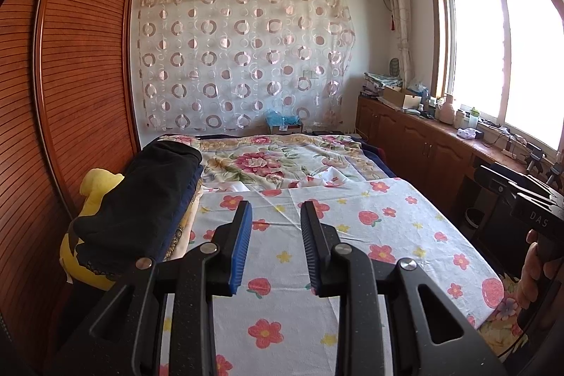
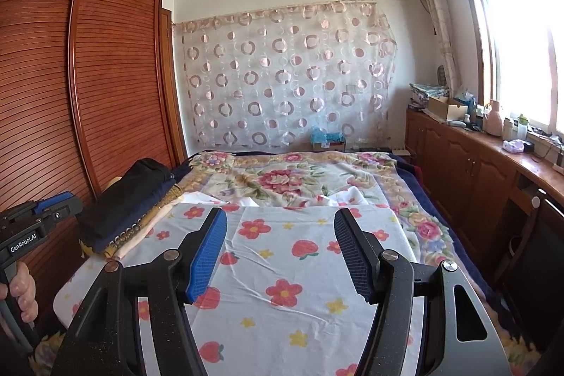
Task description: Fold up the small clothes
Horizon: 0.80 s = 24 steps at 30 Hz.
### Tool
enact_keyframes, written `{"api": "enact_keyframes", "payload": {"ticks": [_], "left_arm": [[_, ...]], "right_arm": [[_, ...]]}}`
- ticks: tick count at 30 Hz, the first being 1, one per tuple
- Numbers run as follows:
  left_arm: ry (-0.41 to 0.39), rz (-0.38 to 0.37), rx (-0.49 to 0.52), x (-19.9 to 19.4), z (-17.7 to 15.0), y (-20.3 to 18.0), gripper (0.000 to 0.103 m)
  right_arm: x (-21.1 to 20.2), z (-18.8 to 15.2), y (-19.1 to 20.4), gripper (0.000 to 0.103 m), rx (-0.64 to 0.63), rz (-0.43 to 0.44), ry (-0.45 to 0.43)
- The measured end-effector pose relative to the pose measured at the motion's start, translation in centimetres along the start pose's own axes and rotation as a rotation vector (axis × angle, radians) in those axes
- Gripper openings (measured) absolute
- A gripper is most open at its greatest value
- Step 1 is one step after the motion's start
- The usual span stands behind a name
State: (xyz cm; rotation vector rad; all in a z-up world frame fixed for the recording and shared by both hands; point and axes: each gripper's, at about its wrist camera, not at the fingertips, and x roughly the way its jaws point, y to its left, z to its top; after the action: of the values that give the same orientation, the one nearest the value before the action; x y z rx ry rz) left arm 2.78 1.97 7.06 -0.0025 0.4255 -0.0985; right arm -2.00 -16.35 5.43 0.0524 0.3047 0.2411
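Clothes (image 1: pixel 141 199) stacked, folded (black on top), bed's left edge.

Cloth (image 1: pixel 317 252) on the bed: white ground, printed with red flowers, red strawberries and small yellow stars. Blanket (image 1: pixel 268 161) beneath it: cream ground, large pink and red blossoms with green leaves, tan border. Folded pile (image 1: pixel 148 199) at the bed's left edge: black on top, navy below it, then a tan patterned layer. Soft toy (image 1: pixel 95 189) beside the pile: yellow. Left hand-held gripper (image 1: pixel 275 217): black frame, blue ribbed pads. Right hand-held gripper (image 2: pixel 280 224): black frame, blue textured pads. Wardrobe (image 1: pixel 70 76): reddish-brown wood with horizontal slats. Wall curtain (image 1: pixel 239 59): sheer white with pink rings and discs. Desk (image 1: pixel 458 136) under the window: brown wood.
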Motion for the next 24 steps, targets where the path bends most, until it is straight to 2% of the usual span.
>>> {"api": "enact_keyframes", "payload": {"ticks": [24], "left_arm": [[-0.001, 0.000, -0.001, -0.03, -0.20, 0.06, 0.029]], "right_arm": [[0.15, 0.02, -1.08, 0.065, -0.004, 0.010, 0.000]]}}
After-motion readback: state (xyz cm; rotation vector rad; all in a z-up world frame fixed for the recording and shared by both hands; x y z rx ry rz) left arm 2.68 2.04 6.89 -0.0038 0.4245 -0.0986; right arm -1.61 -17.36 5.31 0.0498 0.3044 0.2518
